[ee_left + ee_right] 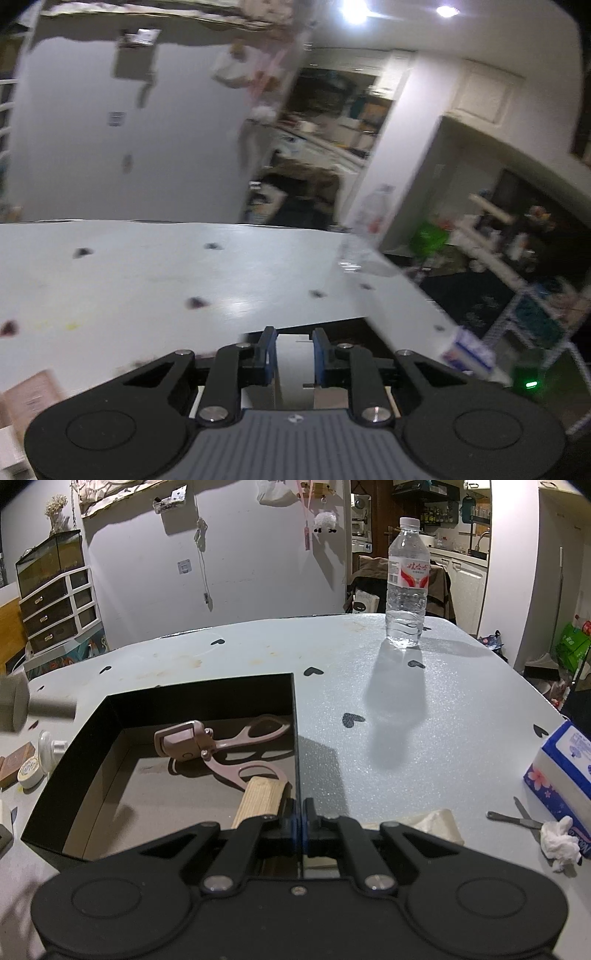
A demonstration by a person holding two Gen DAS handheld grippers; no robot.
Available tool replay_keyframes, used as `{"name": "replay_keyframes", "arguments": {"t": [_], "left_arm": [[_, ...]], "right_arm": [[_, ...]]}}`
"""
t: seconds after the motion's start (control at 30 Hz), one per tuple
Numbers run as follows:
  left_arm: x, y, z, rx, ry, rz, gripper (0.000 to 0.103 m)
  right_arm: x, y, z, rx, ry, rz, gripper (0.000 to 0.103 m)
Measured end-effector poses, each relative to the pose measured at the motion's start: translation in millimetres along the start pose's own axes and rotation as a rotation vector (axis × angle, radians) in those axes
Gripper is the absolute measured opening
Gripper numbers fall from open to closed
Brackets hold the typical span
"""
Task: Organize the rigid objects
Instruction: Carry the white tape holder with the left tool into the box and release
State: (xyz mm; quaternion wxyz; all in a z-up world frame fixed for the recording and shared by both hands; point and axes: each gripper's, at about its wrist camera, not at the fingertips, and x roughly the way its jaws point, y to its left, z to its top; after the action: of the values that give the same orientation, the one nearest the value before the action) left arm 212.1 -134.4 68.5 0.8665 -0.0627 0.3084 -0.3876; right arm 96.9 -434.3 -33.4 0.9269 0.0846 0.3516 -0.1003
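You see a matt black box holding a ribbed pale wooden handle and a smooth pinkish plastic tool. The table looks grainy and faintly sparkling; the bottle is clear, glossy plastic.

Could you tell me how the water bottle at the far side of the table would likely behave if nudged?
The water bottle stands tall on a narrow base, so it may tip. Round, it would probably roll. It looks nearly full, so fairly heavy.
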Motion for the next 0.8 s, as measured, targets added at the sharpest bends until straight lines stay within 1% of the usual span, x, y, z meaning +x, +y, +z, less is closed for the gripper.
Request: {"name": "replay_keyframes", "arguments": {"t": [0.07,0.2,0.33,0.4,0.53,0.6,0.63,0.73,0.8], "left_arm": [[14.1,-10.9,1.4,0.019,0.029,-0.056,0.022],[56.7,-27.6,-3.9,0.043,0.143,-0.132,0.022],[98.7,-29.2,-13.8,0.016,0.273,-0.233,0.022],[114.7,-25.7,-19.3,-0.001,0.313,-0.247,0.022],[139.4,-15.2,-23.5,-0.007,0.365,-0.221,0.022],[146.6,-11.2,-23.4,-0.004,0.372,-0.212,0.024],[145.8,-10.0,-22.7,0.018,0.368,-0.179,0.026],[149.1,-12.4,-22.7,0.100,0.354,-0.089,0.028],[149.3,-11.5,-22.6,0.130,0.352,-0.053,0.029]], "right_arm": [[0.1,-0.2,0.0,0.000,0.000,0.000,0.003],[0.0,0.1,0.1,0.000,0.000,0.001,0.003],[0.0,0.1,0.0,0.000,0.000,0.001,0.003],[0.2,0.2,0.1,-0.001,0.002,0.000,0.003],[0.0,0.4,0.1,-0.003,0.003,-0.001,0.003],[-0.1,0.5,0.1,-0.003,0.004,-0.001,0.003],[-0.1,0.6,0.2,-0.003,0.004,-0.002,0.003],[-0.2,0.6,0.1,-0.002,0.003,-0.001,0.003],[-0.2,0.6,0.1,-0.003,0.003,-0.002,0.003]]}}
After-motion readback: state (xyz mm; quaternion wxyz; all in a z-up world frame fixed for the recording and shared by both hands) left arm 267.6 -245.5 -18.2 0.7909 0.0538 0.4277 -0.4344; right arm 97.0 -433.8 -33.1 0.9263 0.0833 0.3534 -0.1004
